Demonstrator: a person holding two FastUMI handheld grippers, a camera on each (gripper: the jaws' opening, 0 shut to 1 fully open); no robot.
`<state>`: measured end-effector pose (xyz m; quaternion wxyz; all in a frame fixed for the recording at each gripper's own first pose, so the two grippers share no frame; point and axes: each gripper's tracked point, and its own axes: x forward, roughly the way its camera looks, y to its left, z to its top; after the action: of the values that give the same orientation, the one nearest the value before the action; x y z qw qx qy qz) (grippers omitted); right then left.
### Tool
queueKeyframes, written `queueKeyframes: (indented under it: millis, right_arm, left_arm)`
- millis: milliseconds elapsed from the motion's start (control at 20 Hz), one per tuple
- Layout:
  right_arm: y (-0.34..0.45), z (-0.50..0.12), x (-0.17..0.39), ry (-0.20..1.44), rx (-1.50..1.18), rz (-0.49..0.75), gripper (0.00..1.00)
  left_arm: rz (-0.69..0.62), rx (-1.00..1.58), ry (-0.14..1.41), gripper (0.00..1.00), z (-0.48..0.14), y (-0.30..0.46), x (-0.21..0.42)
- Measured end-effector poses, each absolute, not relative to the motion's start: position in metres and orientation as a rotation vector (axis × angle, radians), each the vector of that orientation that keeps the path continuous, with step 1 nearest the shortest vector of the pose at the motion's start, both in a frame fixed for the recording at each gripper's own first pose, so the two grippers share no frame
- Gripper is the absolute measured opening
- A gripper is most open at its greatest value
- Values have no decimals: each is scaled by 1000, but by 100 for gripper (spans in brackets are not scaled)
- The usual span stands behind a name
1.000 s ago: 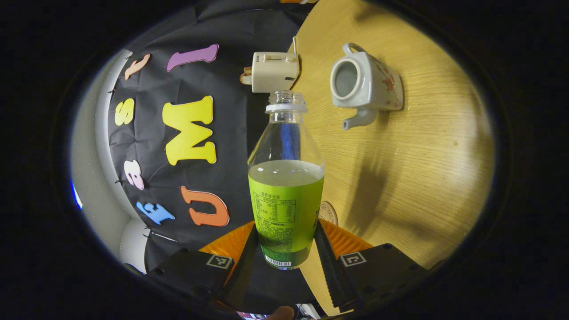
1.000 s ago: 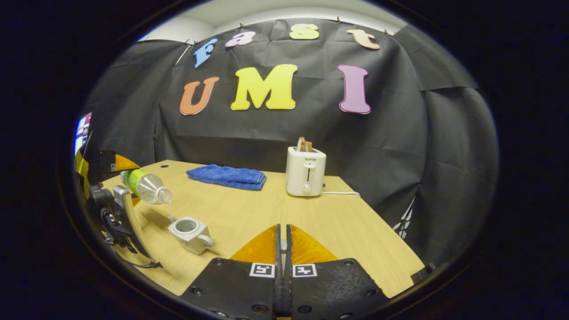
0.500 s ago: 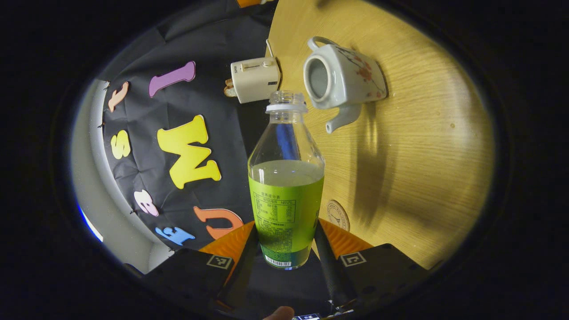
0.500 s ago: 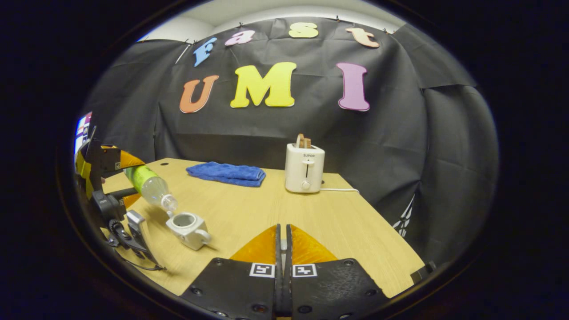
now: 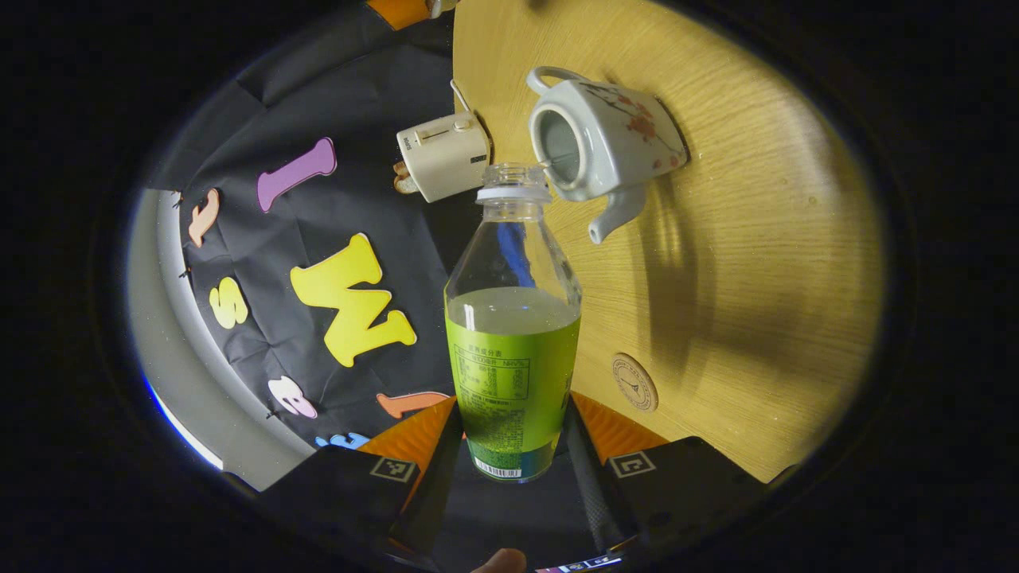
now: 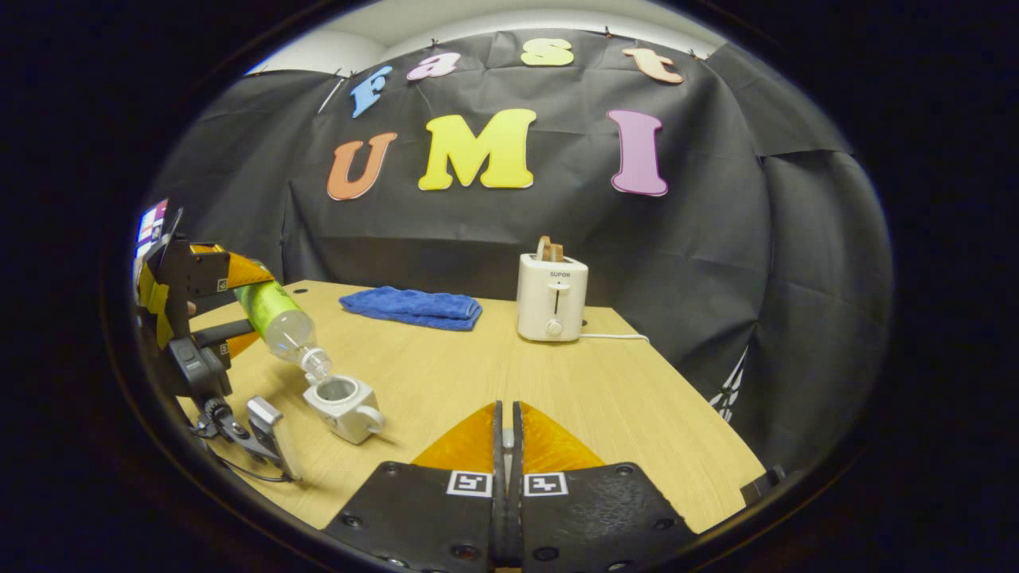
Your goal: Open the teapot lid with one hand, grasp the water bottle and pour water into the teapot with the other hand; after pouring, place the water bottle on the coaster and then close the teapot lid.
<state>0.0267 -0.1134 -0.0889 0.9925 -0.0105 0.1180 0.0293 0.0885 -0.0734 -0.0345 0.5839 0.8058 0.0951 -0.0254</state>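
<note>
1. We see the left tongs point(image 5: 509, 446) clamped on the lower, labelled part of the uncapped water bottle point(image 5: 512, 334), tipped so that its mouth hangs just over the open top of the white floral teapot point(image 5: 599, 143) on the wooden tabletop point(image 5: 756, 263); a thin thread of water appears to run from mouth to opening.

2. We judge the pour barely begun. The opening is small and the bottle neck sits at its edge, so a slight drift of the hand could send water down the pot's side and onto the tabletop.

3. The bottle is about half full. Tip it further too quickly and we would expect a gulping surge that overshoots the opening.

4. The grip is low on a smooth, thin plastic wall. We think the tilted bottle could twist or slip between the fingers as the weight shifts.

5. In the right gripper view, the right tongs point(image 6: 503, 446) are pressed together near the tabletop's front edge, something small between the tips. We take it for the teapot lid, but cannot tell. If so, a loosened hold would drop it.

6. The round coaster point(image 5: 634, 383) lies well apart from the teapot, near the left tongs, awaiting the bottle.

7. The white toaster point(image 6: 552, 296) and blue towel point(image 6: 411, 308) stand farther back, clear of any likely spill.
</note>
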Motion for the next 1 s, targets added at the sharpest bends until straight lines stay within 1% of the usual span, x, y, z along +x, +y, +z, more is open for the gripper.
queueKeyframes:
  millis: [700,800,850,1000]
  right_arm:
    - [-113,-88,28,235,-38,55,0]
    - [-112,-88,29,236,-40,57,0]
    - [-112,-88,28,237,-40,59,0]
    - [-112,-89,28,241,-39,62,0]
  left_arm:
    - [-45,2012,202,73,-19,-78,94]
    - [-41,2034,198,73,-18,-78,93]
    - [-41,2042,201,71,-18,-78,92]
    - [-42,2047,200,73,-17,-78,92]
